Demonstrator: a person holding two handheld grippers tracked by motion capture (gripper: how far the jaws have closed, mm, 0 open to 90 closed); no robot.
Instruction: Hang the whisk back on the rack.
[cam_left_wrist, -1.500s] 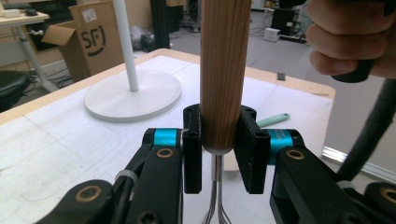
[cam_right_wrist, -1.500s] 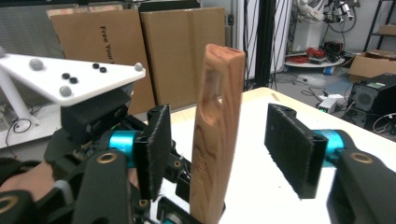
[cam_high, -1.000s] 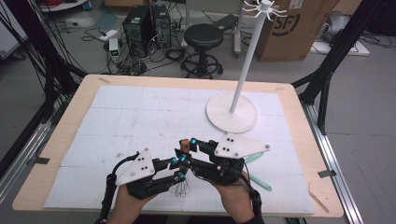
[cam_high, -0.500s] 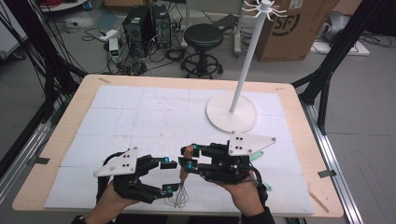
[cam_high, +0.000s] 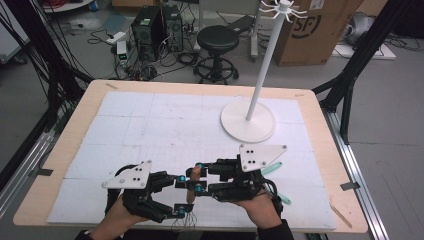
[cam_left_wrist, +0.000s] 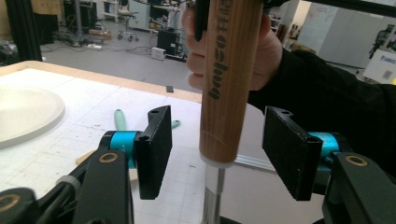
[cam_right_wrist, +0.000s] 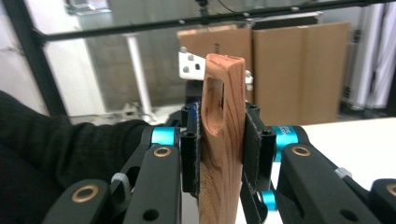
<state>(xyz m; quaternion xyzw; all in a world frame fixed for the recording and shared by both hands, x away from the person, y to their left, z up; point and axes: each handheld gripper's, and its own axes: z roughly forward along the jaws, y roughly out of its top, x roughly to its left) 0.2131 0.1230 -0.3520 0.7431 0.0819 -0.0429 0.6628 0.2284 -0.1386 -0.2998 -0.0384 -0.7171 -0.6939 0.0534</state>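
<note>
High view: near the bench's (cam_high: 320, 115) front edge, right gripper (cam_high: 196, 177) and left gripper (cam_high: 181, 196) meet around the whisk (cam_high: 190, 176).

Left gripper view: jaws have just been opening; pads (cam_left_wrist: 153, 149) stand clear of the wooden handle (cam_left_wrist: 229, 79).

Right gripper view: pads (cam_right_wrist: 254, 149) clamp the handle (cam_right_wrist: 223, 140). Risk: held by one grip alone, the whisk may pivot or slip.

High view sat above the person's edge of the table (cam_high: 90, 125), facing forward and down, far enough to take in the whole top and the floor beyond. Left gripper view looked along its own jaws, close up, toward the stand base (cam_left_wrist: 23, 116). Right gripper view looked along its jaws, closer still. All three shared the wooden handle (cam_high: 192, 180) (cam_left_wrist: 231, 74) (cam_right_wrist: 223, 135).
</note>
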